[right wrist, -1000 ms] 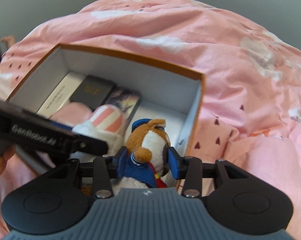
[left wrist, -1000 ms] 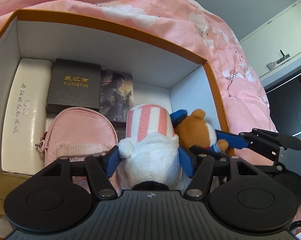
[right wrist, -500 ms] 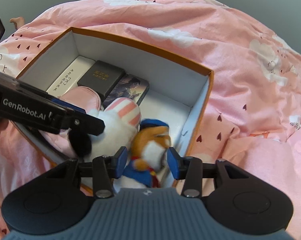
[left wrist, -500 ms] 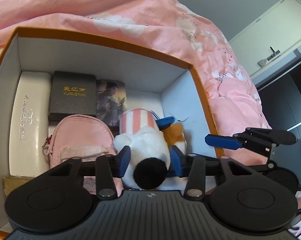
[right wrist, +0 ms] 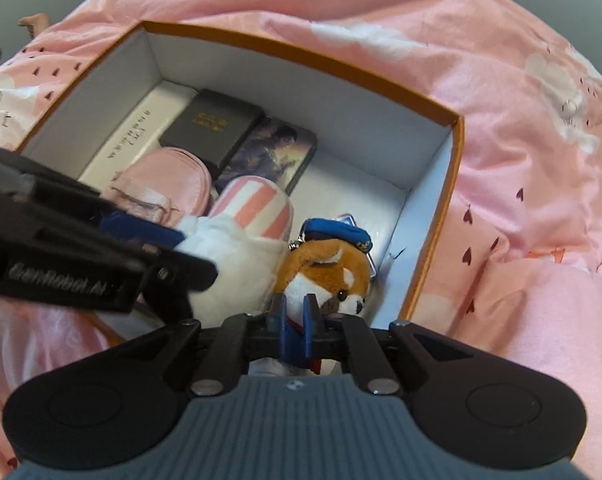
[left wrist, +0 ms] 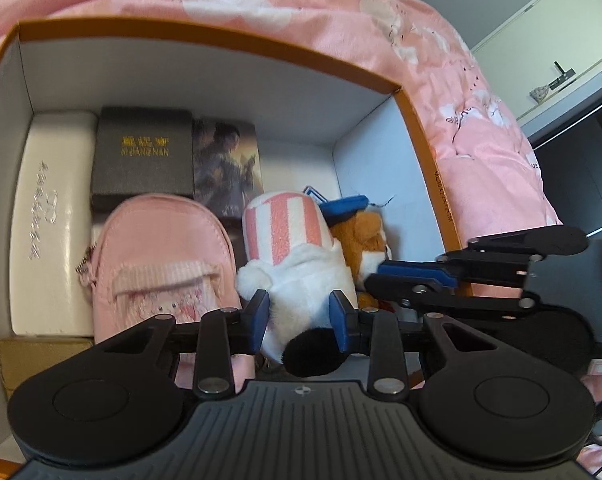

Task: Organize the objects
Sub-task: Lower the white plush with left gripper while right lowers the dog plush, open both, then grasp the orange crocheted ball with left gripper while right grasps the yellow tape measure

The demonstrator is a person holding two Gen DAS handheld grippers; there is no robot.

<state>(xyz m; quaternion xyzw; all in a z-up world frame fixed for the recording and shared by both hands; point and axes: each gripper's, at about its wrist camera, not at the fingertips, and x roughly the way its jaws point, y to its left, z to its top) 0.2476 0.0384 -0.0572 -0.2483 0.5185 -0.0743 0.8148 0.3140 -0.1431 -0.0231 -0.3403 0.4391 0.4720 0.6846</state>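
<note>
Both soft toys are being set into the box (right wrist: 453,168) on the bed. The left tool (left wrist: 299,316) grips the white striped toy (left wrist: 289,256) beside the pink pouch (left wrist: 161,256). The right tool (right wrist: 295,322) is nearly closed, seemingly pinching the bear (right wrist: 325,272) by its clothing near the right wall. Next, each tool needs to open and lift clear.

You see a pink duvet (right wrist: 521,128) with white clouds spread over the bed. At the far right stands a pale cabinet (left wrist: 557,36) above a dark unit (left wrist: 573,184).
</note>
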